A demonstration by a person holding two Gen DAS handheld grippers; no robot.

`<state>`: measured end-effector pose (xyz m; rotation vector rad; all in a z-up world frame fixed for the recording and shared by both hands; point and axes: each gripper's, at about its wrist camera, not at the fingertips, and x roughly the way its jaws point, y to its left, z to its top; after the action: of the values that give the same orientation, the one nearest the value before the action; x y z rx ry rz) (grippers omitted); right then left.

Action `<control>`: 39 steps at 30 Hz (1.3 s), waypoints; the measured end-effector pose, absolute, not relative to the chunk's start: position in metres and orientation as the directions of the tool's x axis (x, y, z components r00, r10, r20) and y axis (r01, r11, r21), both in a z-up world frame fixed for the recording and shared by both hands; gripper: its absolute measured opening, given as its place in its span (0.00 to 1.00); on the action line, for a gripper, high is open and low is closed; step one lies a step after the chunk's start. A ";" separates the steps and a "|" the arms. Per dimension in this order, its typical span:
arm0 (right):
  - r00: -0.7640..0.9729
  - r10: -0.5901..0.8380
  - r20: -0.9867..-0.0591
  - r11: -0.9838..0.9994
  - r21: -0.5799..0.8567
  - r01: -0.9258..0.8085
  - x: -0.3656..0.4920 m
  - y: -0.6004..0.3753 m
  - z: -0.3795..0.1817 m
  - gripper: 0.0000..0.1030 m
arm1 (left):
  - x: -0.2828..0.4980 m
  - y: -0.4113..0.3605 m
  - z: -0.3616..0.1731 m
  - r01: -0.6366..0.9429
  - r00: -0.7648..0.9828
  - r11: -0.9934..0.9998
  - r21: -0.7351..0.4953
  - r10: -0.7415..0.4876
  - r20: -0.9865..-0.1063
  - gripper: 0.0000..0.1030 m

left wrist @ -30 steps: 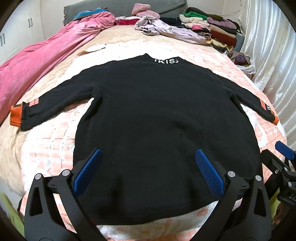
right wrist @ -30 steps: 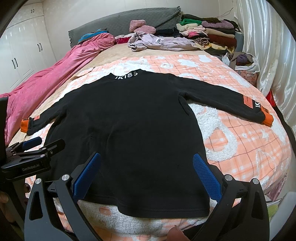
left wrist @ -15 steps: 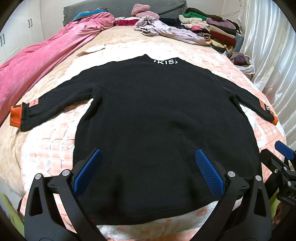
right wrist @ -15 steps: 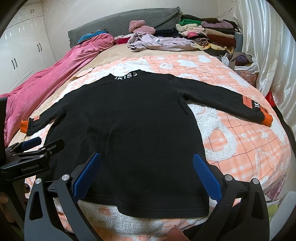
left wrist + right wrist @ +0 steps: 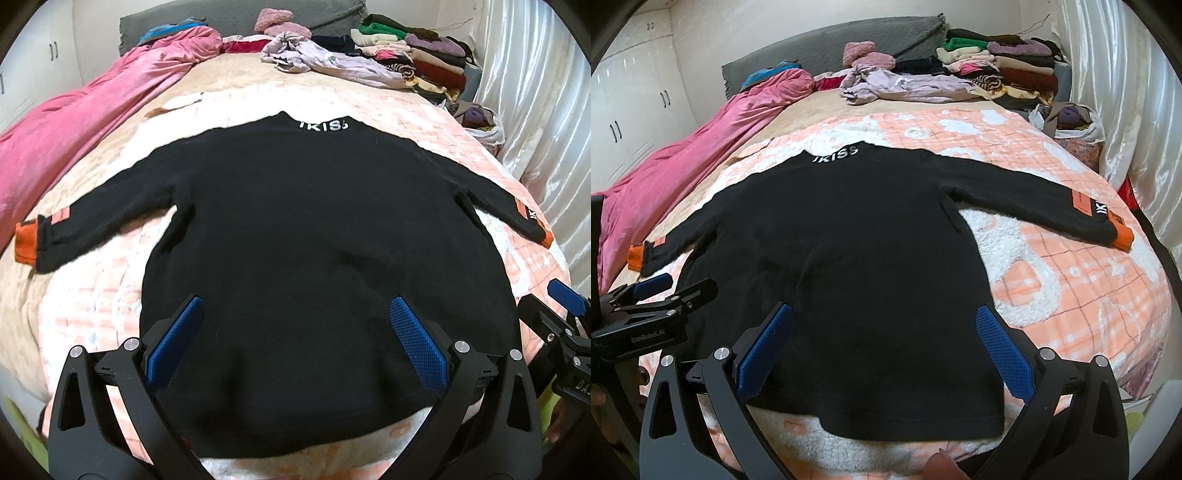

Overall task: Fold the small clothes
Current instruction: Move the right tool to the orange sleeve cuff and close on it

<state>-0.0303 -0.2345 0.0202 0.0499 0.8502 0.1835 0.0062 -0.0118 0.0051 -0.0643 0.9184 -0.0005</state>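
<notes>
Left wrist view: black sweater (image 5: 314, 229) lies flat on the bed (image 5: 92, 302), unfolded; left gripper (image 5: 295, 332) and right gripper (image 5: 882, 339) hover spread above its hem; next, pinch a sleeve inward.

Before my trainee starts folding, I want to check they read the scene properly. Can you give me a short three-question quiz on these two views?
1. True or false: the black sweater lies spread flat with both sleeves stretched out to the sides.
2. What colour are the sweater's cuffs?
3. Pick one. The left gripper and right gripper are: A) both open, holding nothing; B) both shut on the hem; C) one open, one shut.

Key: 1 true; 2 orange; 3 A. The blue fingers stand wide apart above the sweater's lower part in each wrist view.
</notes>
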 end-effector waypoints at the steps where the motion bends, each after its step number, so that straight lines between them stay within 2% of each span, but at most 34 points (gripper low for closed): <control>1: 0.650 0.175 -0.740 0.984 0.114 -0.136 -0.029 -0.236 0.021 0.96 | 0.009 -0.012 0.007 -0.024 0.610 0.998 -0.057 -0.031 -0.792 0.92; 11: 0.690 0.113 -0.715 0.993 0.096 -0.063 -0.005 -0.259 0.036 0.96 | 0.045 -0.024 0.016 0.002 0.624 0.999 -0.035 -0.028 -0.781 0.92; 22: 0.707 0.064 -0.705 0.997 0.077 -0.013 0.031 -0.278 0.039 0.96 | 0.095 -0.033 0.004 0.010 0.576 0.998 -0.055 -0.051 -0.816 0.92; 32: 0.681 0.043 -0.731 0.992 0.111 0.056 0.085 -0.308 0.027 0.96 | 0.145 -0.036 -0.005 -0.005 0.542 0.997 -0.075 -0.060 -0.838 0.92; 39: 0.657 -0.036 -0.753 0.978 0.108 0.177 0.123 -0.353 0.015 0.96 | 0.183 -0.040 -0.009 -0.002 0.529 0.996 -0.085 -0.071 -0.846 0.92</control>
<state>0.1229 -0.3527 0.0154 0.1783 0.8461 -0.1215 0.1825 -0.0395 -0.0092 -0.0788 1.0133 -0.0416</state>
